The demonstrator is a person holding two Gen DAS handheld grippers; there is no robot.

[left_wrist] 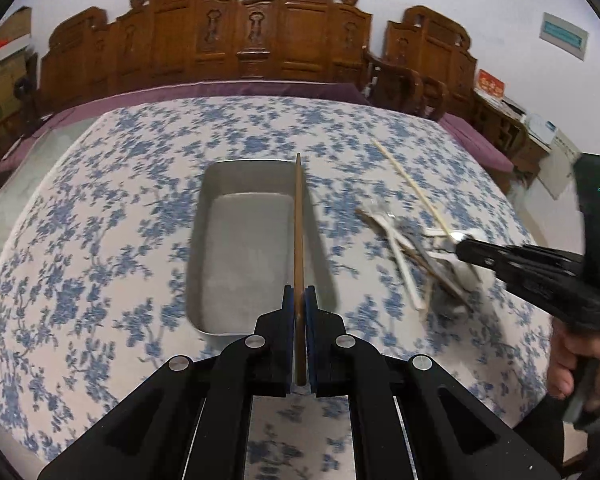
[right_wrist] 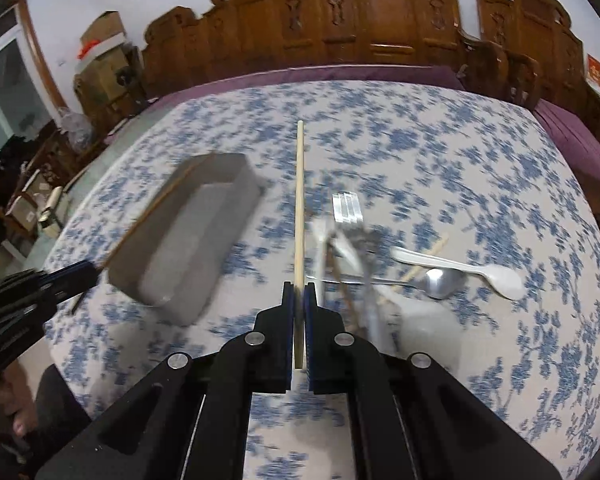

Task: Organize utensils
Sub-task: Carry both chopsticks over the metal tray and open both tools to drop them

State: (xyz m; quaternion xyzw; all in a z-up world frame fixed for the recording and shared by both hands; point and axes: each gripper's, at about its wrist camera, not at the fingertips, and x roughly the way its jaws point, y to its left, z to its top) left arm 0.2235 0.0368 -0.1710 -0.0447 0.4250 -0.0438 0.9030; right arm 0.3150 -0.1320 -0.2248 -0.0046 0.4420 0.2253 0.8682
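**Two chopsticks held, tray to the left of the pile**

The left gripper (left_wrist: pixel 299 300) is clamped on a dark brown wooden chopstick (left_wrist: pixel 299 232), whose long axis runs along the right wall of the grey rectangular metal tray (left_wrist: pixel 204 240), above it. This hand is the nearer to the tray. The right gripper (right_wrist: pixel 299 296) pinches a pale bamboo chopstick (right_wrist: pixel 299 200) beside the utensil pile (right_wrist: pixel 380 264), nearer the floral-clothed table's (right_wrist: pixel 500 160) right edge, with the tray off to its left.
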